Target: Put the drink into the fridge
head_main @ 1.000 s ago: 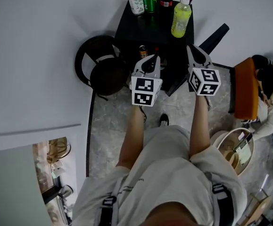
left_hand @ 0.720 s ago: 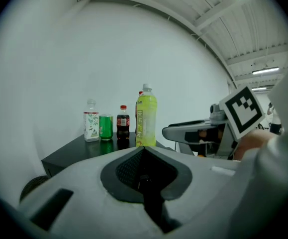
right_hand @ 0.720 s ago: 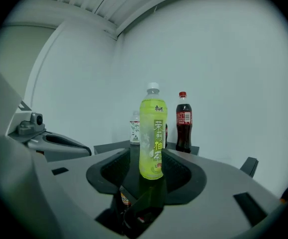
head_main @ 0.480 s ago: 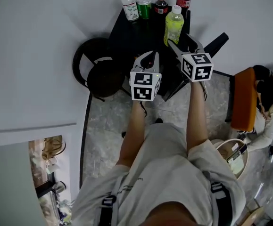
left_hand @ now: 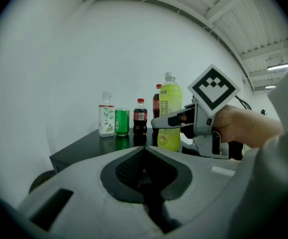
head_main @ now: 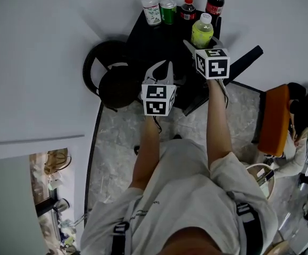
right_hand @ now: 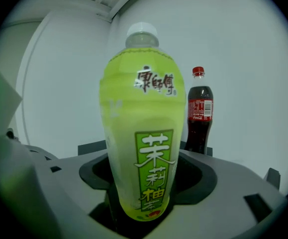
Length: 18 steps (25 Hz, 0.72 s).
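A yellow-green tea bottle [head_main: 202,32] with a white cap stands upright on the black cabinet [head_main: 159,39]. My right gripper [head_main: 202,43] reaches around it. In the right gripper view the bottle [right_hand: 141,128] fills the middle between the jaws of the right gripper [right_hand: 141,205], which are opening, with a gap on each side. My left gripper [head_main: 161,71] hovers shut and empty over the cabinet's near edge, left of the bottle. In the left gripper view the left gripper [left_hand: 144,178] faces the bottle [left_hand: 169,116] and one of the right gripper's fingers [left_hand: 159,122] beside it.
Along the cabinet's back stand a clear bottle with a green-white label [head_main: 152,8], a green can [head_main: 168,11], a small cola bottle [head_main: 188,9] and a taller cola bottle [head_main: 213,1]. A black round chair [head_main: 111,78] sits left. An orange seat [head_main: 277,108] and a basket [head_main: 260,174] are right.
My right gripper has moved forward to the yellow-green bottle and its jaws have spread around it. The left gripper has shifted only a little.
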Each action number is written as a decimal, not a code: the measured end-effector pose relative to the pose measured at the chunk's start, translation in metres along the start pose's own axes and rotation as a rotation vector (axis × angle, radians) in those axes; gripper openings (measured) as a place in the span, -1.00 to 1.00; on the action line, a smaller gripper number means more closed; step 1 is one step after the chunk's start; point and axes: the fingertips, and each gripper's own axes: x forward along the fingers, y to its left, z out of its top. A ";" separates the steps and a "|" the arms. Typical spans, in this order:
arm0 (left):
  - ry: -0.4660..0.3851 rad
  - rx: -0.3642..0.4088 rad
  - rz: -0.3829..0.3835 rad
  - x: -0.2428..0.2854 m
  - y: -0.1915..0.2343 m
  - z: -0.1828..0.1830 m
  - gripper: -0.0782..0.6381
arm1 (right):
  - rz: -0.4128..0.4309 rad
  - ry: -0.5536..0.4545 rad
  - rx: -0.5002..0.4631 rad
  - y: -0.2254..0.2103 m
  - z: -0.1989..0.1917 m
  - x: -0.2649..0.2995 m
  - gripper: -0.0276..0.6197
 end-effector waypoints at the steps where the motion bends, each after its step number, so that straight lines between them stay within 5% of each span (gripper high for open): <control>1: 0.007 0.001 0.005 -0.002 0.003 -0.004 -0.76 | -0.025 -0.004 -0.005 -0.001 0.000 0.001 0.06; 8: 0.000 -0.004 -0.006 -0.016 0.029 -0.011 -0.76 | -0.128 -0.073 -0.011 0.007 0.002 -0.008 -0.02; 18: 0.046 0.063 -0.192 -0.045 0.058 -0.037 -0.76 | -0.107 -0.109 0.093 0.071 0.004 -0.015 -0.04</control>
